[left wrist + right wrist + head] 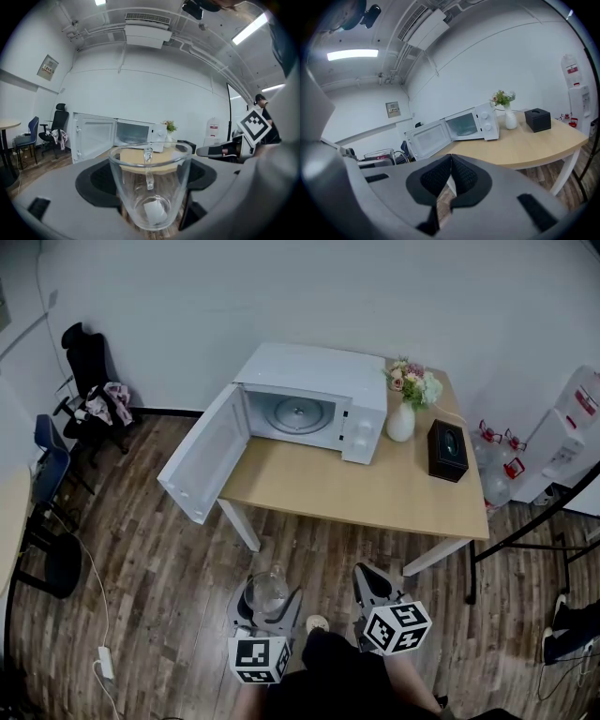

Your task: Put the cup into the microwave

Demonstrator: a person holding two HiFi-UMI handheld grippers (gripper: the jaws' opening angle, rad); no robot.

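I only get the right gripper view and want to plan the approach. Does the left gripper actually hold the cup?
Observer: Yes. The left gripper is shut on a clear glass cup, upright, with its handle on the far side.
Operator: Anything inside the microwave?
Observer: In the head view, only the glass turntable shows in the microwave.
Operator: Is the cup over the table?
Observer: No. It hangs above the wooden floor, short of the near edge of the table.
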